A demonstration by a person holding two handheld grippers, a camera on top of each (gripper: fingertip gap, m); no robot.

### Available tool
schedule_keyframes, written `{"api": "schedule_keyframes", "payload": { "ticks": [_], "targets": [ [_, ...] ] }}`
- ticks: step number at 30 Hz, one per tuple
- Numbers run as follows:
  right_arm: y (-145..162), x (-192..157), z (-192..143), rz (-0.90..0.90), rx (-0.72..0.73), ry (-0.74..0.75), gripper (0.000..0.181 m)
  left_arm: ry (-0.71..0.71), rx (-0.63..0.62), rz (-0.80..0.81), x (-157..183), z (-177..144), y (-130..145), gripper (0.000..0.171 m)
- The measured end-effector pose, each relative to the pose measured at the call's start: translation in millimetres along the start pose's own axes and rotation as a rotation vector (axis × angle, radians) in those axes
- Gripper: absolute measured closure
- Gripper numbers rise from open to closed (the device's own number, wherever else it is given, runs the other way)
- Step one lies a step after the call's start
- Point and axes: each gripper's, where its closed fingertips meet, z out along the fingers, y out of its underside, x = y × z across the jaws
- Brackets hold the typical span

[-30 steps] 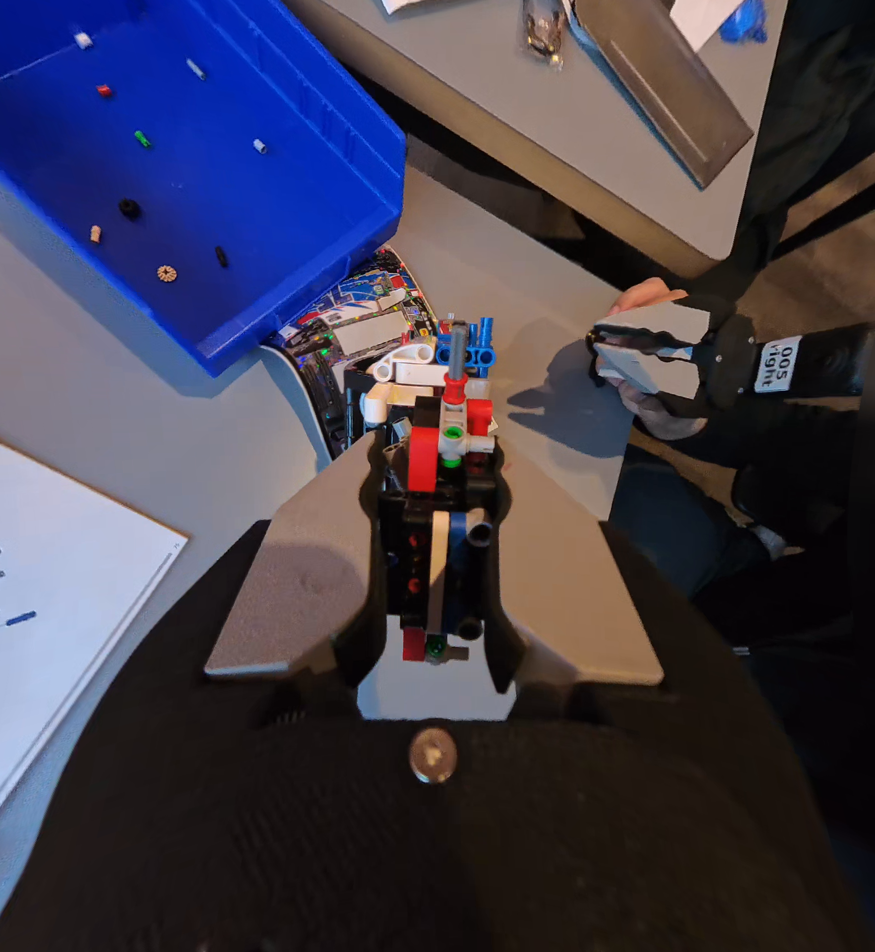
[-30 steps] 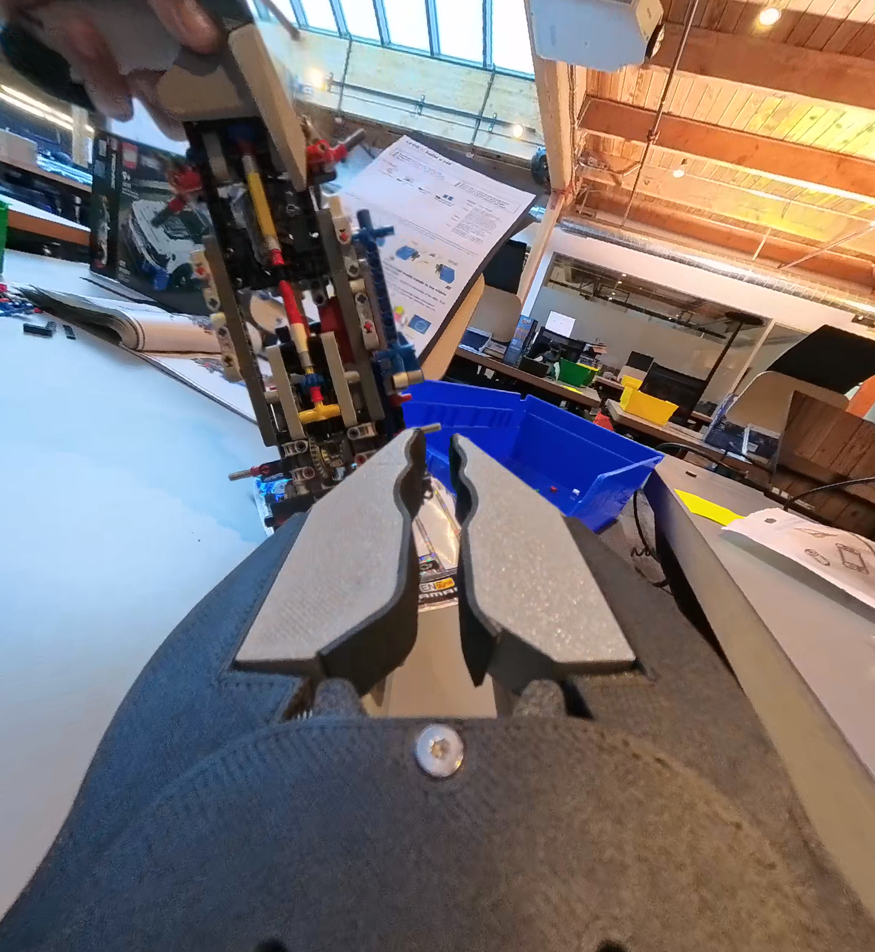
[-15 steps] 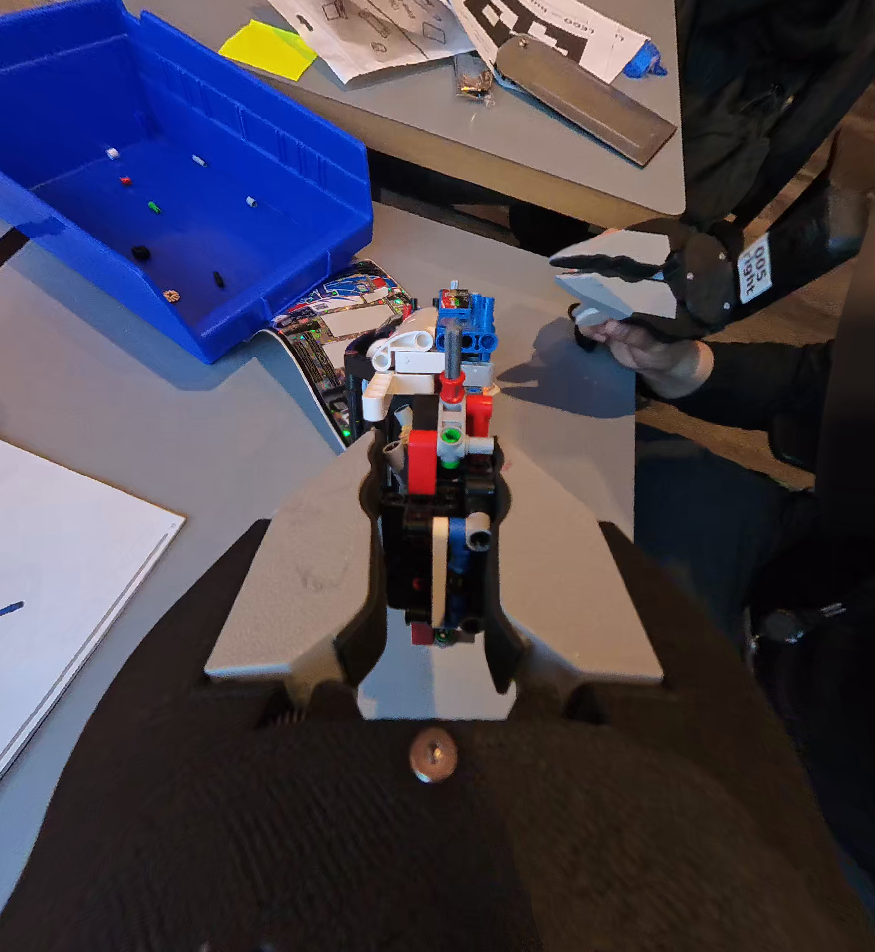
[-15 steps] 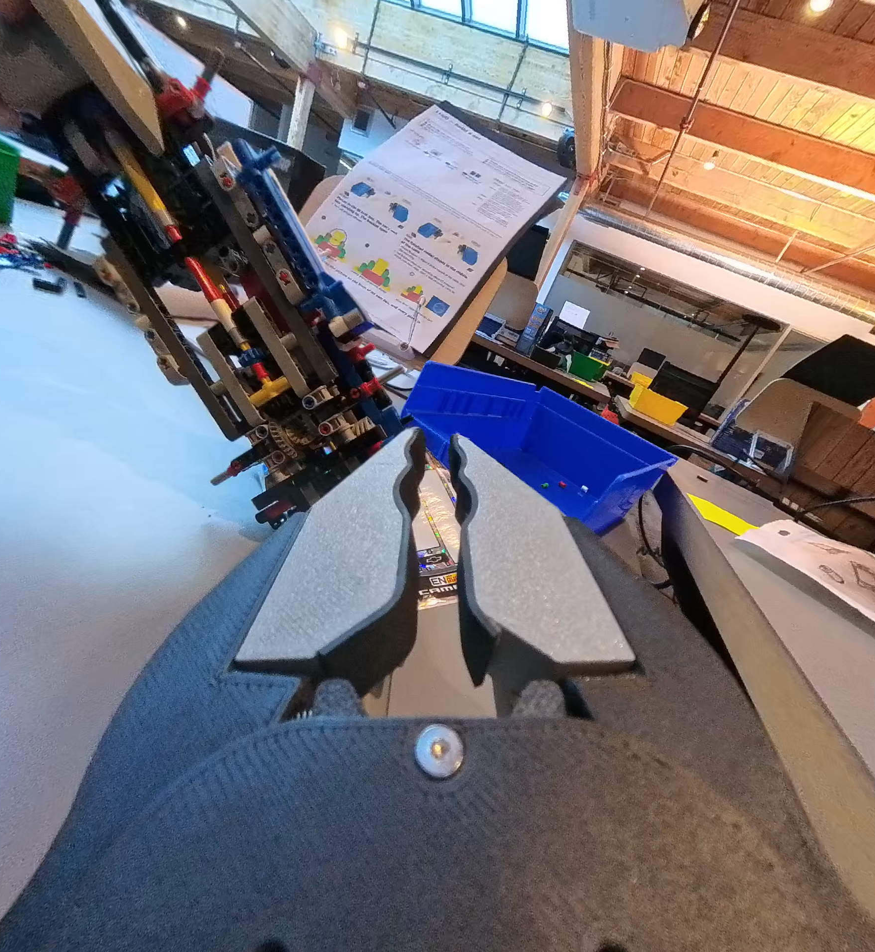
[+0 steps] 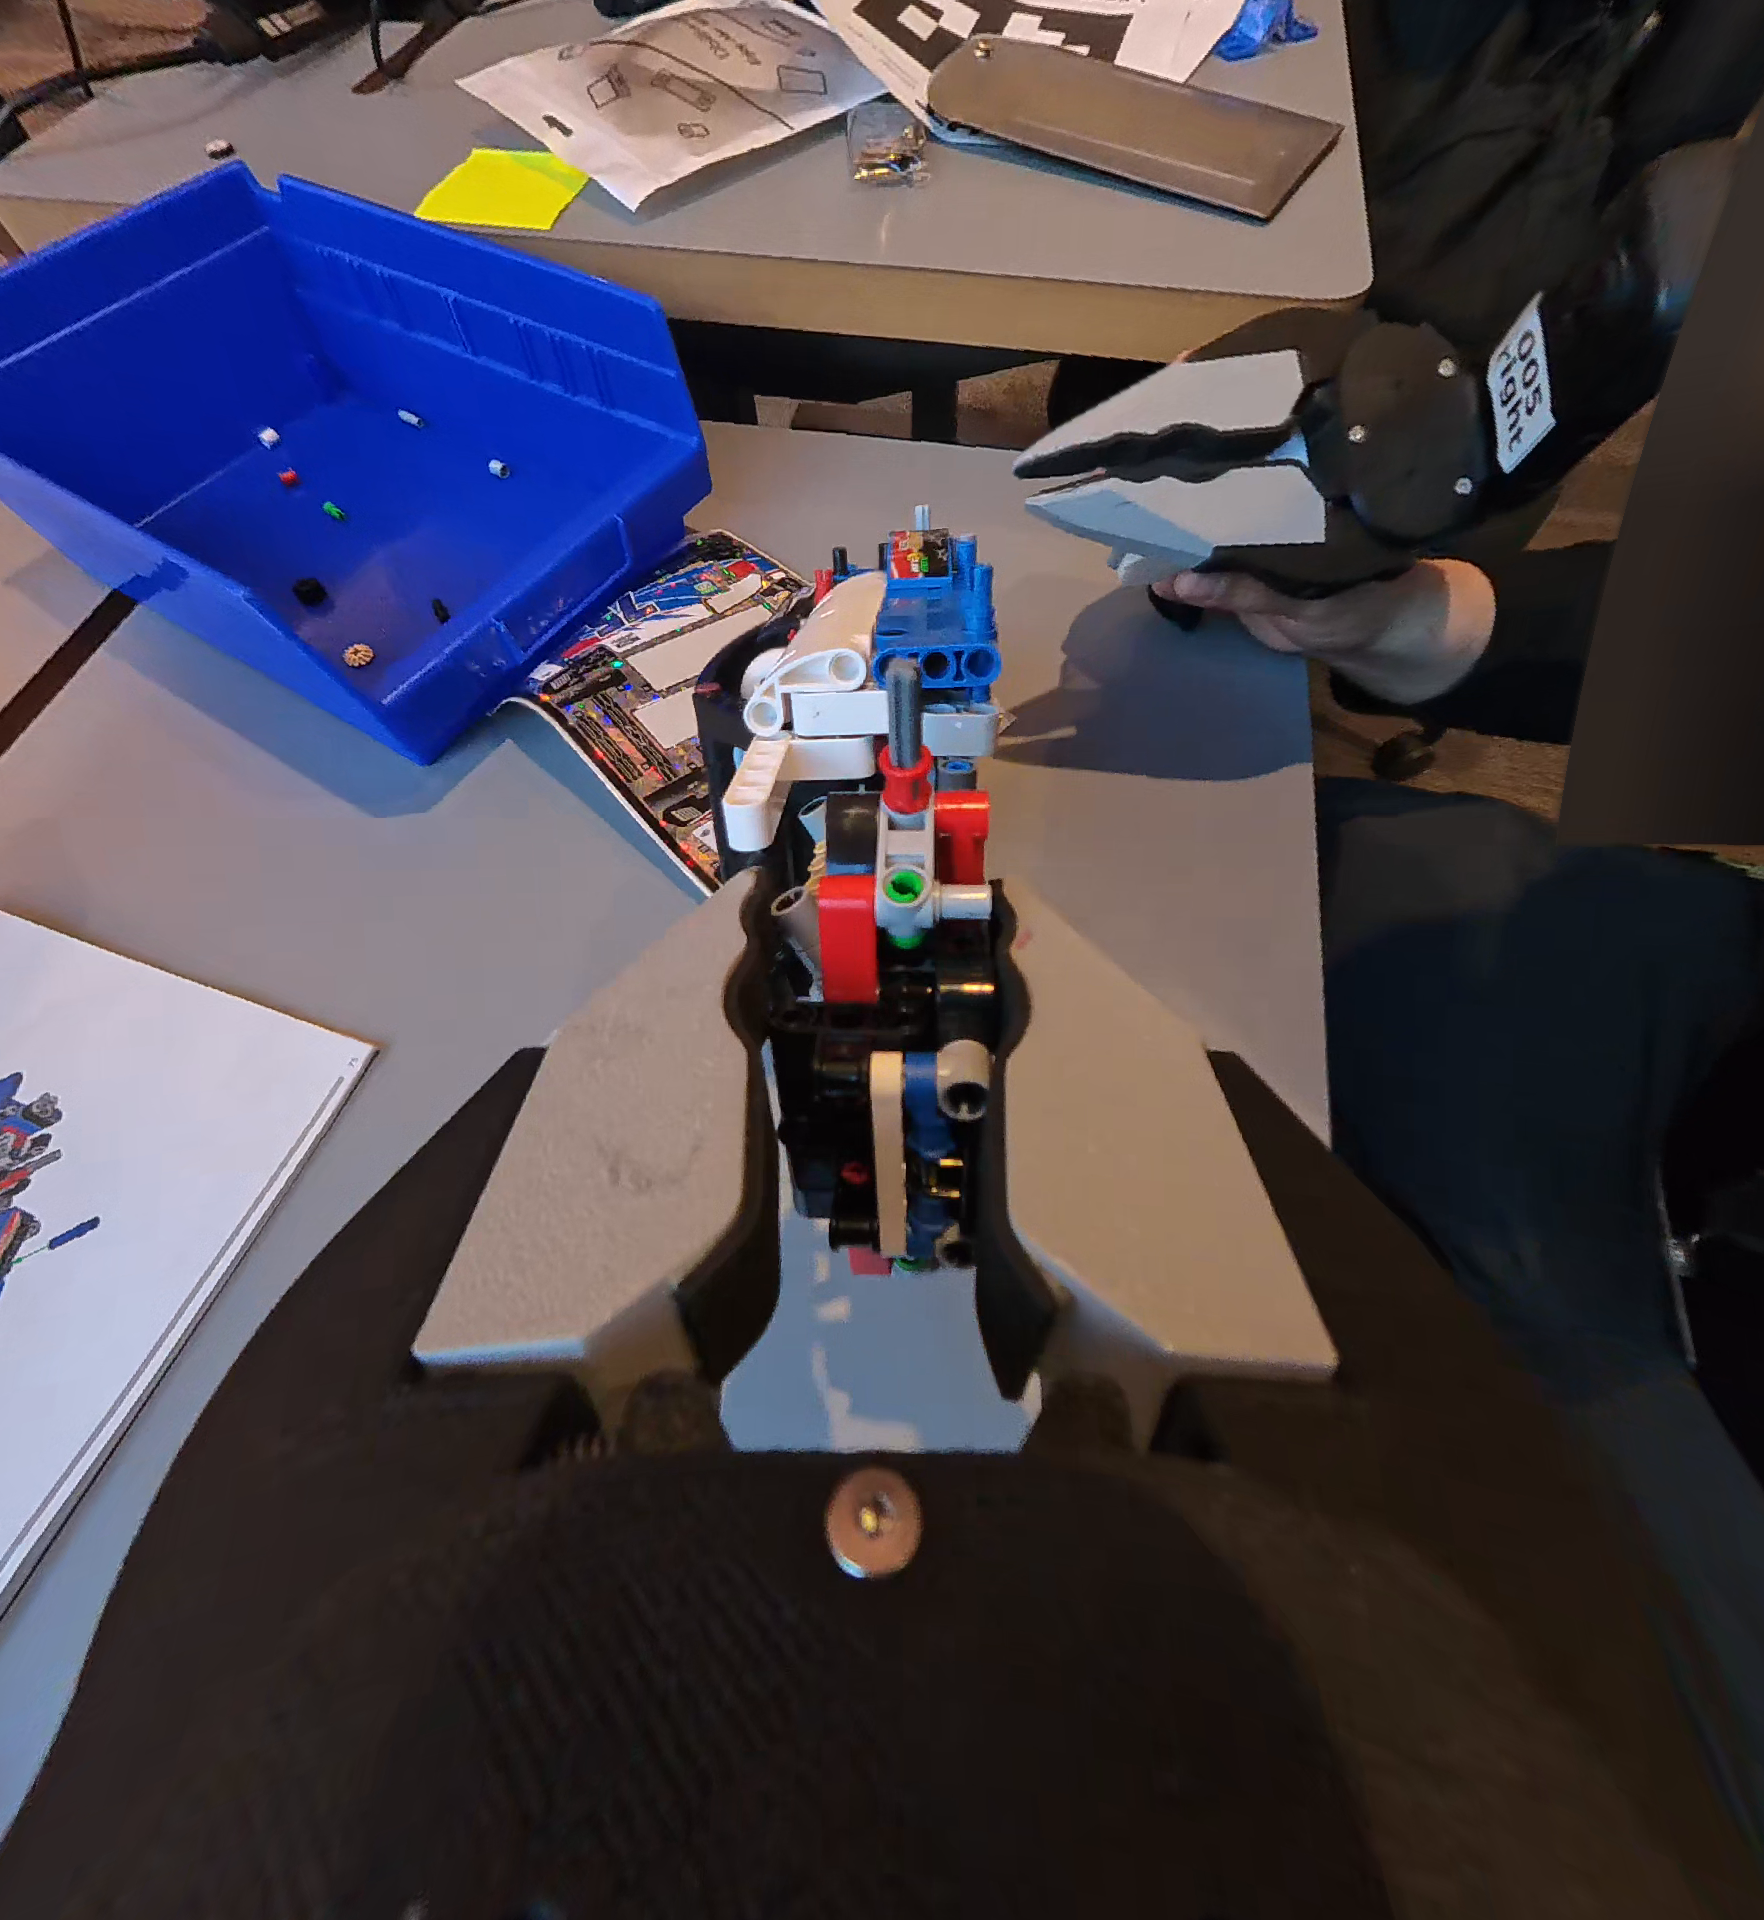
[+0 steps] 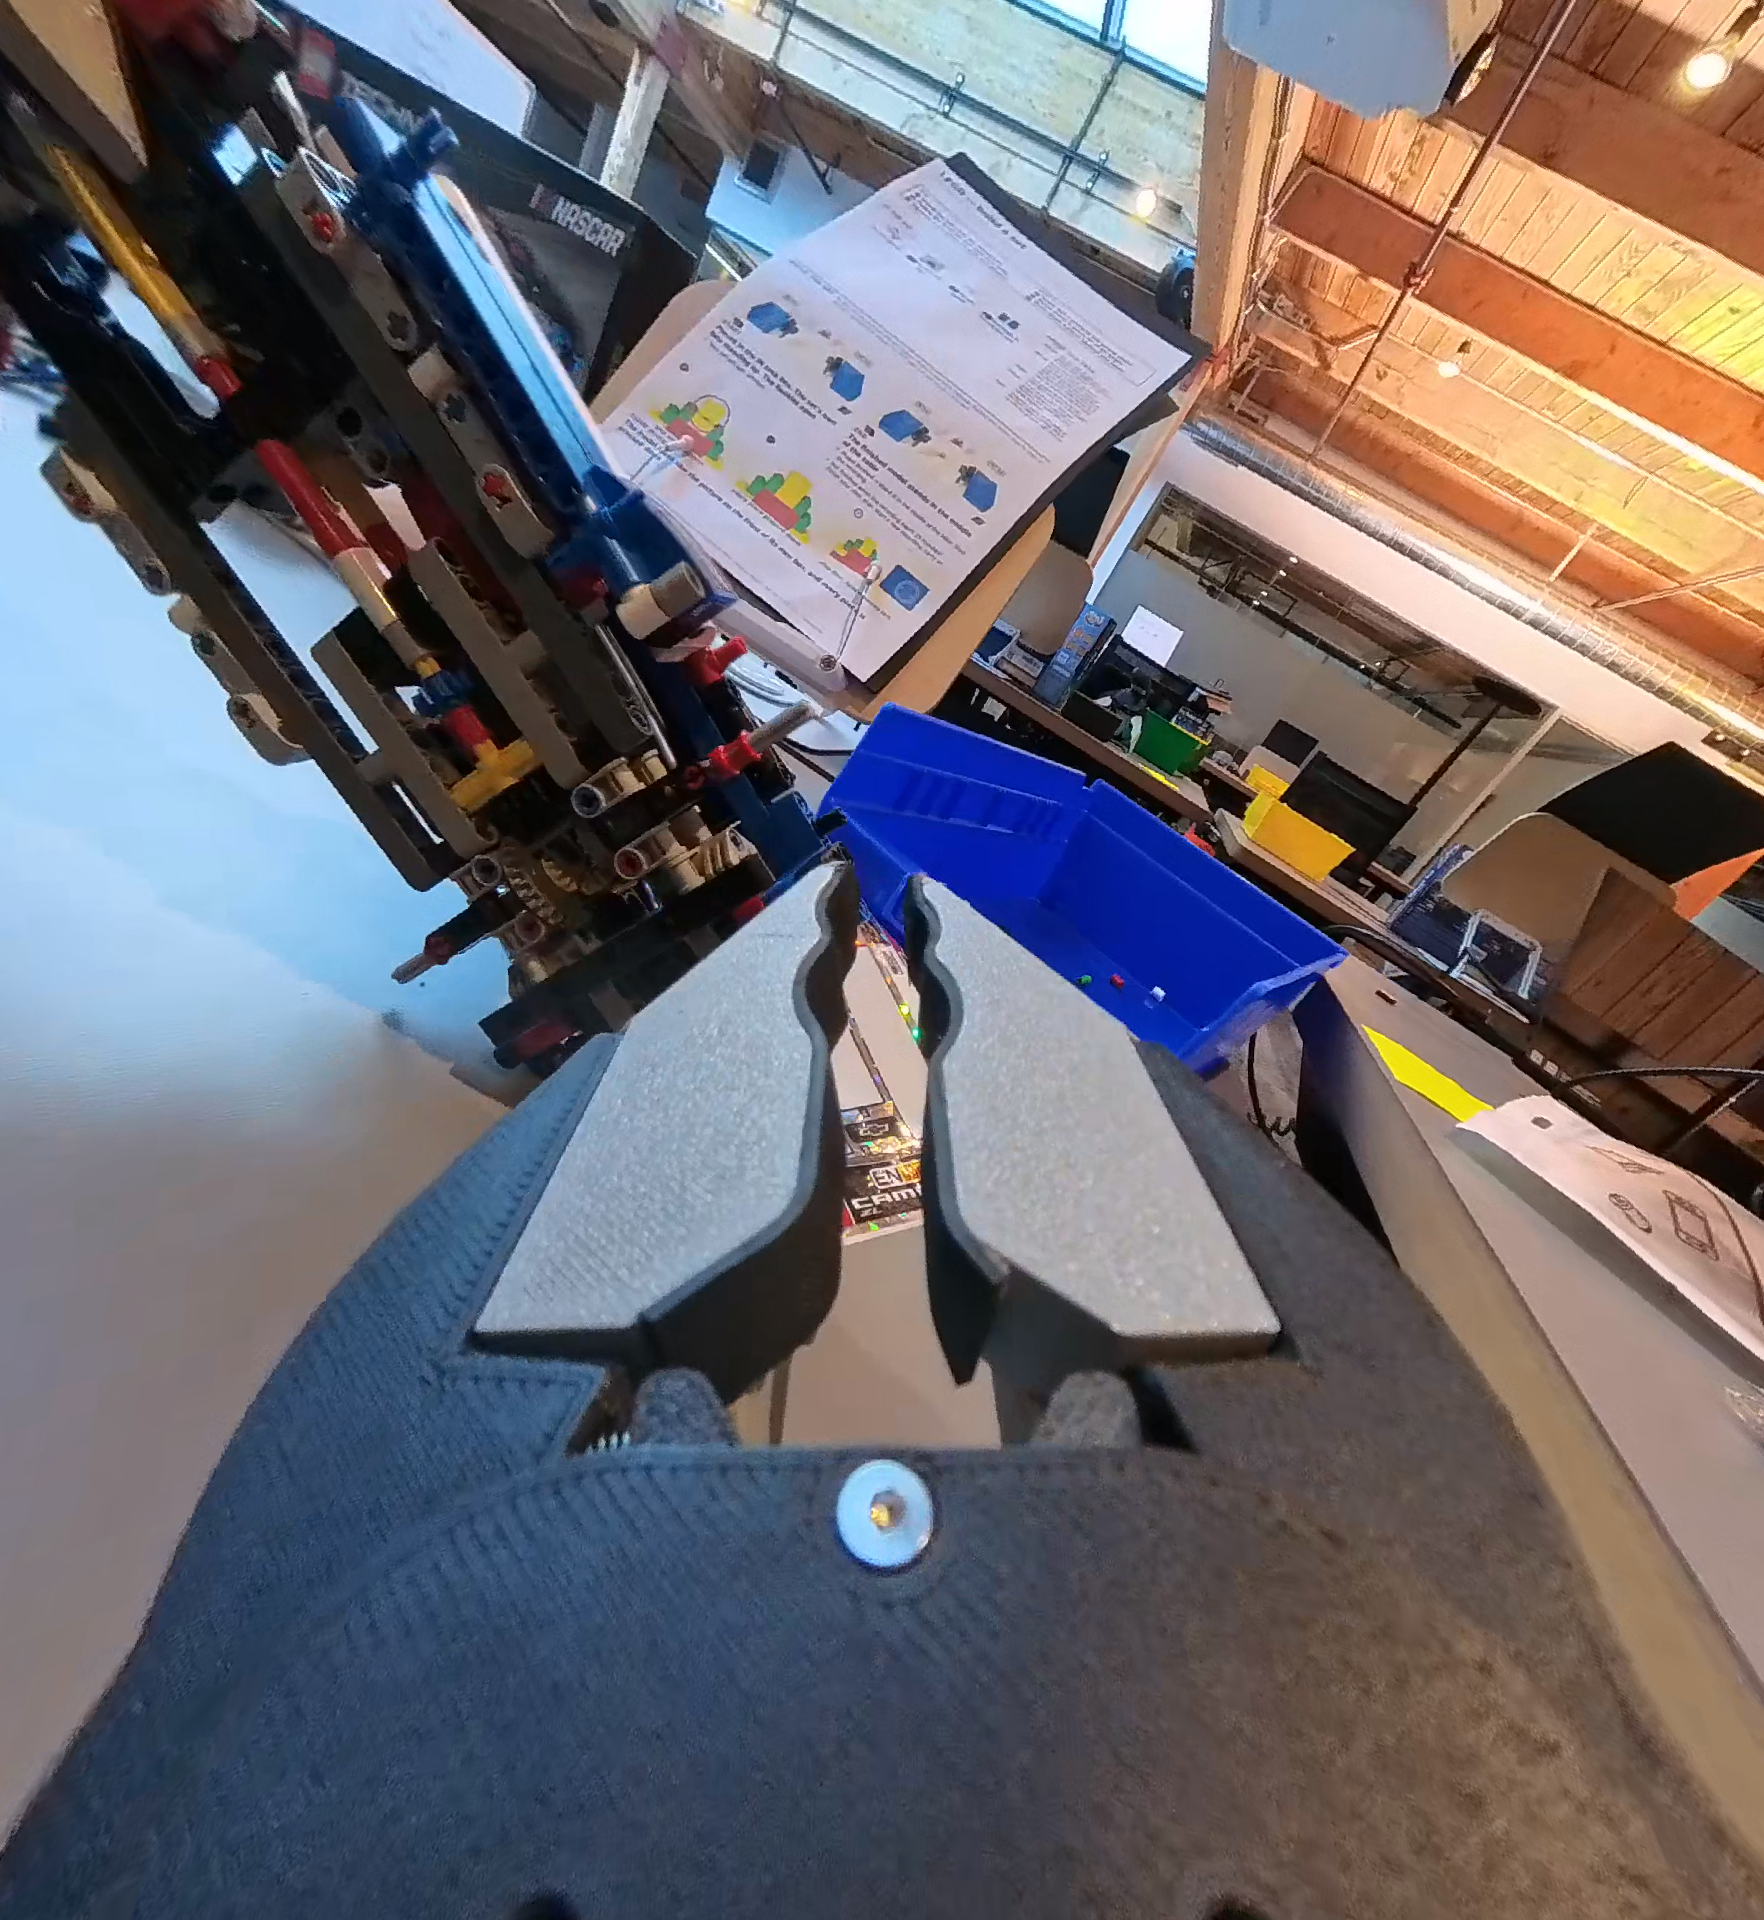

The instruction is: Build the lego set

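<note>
My left gripper [image 5: 878,920] is shut on the lego model [image 5: 893,831], a black, red, white and blue Technic build. It holds the model by its black lower frame, with the blue end pointing away over the grey table [image 5: 338,883]. My right gripper [image 5: 1039,488] hovers just right of and beyond the model's far end, jaws together and empty. In the right wrist view the right gripper [image 6: 873,899] holds nothing. There the model [image 6: 421,582] hangs tilted at upper left, close in front of the fingertips.
A blue bin [image 5: 566,312] with several small loose parts stands at back left and also shows in the right wrist view [image 6: 1117,894]. An open instruction booklet [image 5: 109,1195] lies at left. A sticker sheet [image 5: 649,665] lies under the model. A propped instruction sheet [image 6: 909,416] stands behind. A second table [image 5: 961,249] holds papers.
The left gripper has pulled up and back with the model, which now leans more in the right wrist view. The right gripper has risen and come closer to the model's far end, still closed.
</note>
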Motion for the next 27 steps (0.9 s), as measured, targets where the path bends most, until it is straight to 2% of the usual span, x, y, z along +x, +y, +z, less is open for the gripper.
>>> {"api": "schedule_keyframes", "payload": {
  "ticks": [9,19,27],
  "targets": [
    [1,-3,1,-0.018,-0.01,-0.004,0.175,-0.017,0.063,-0.059,-1,-7,21,0.135],
    [3,-6,3,-0.047,-0.02,-0.007,0.175,0.02,0.175,-0.251,-10,-14,46,0.135],
    [3,-8,4,-0.067,-0.029,-0.007,0.175,0.037,0.219,-0.3,-12,-15,55,0.135]
  ]
}}
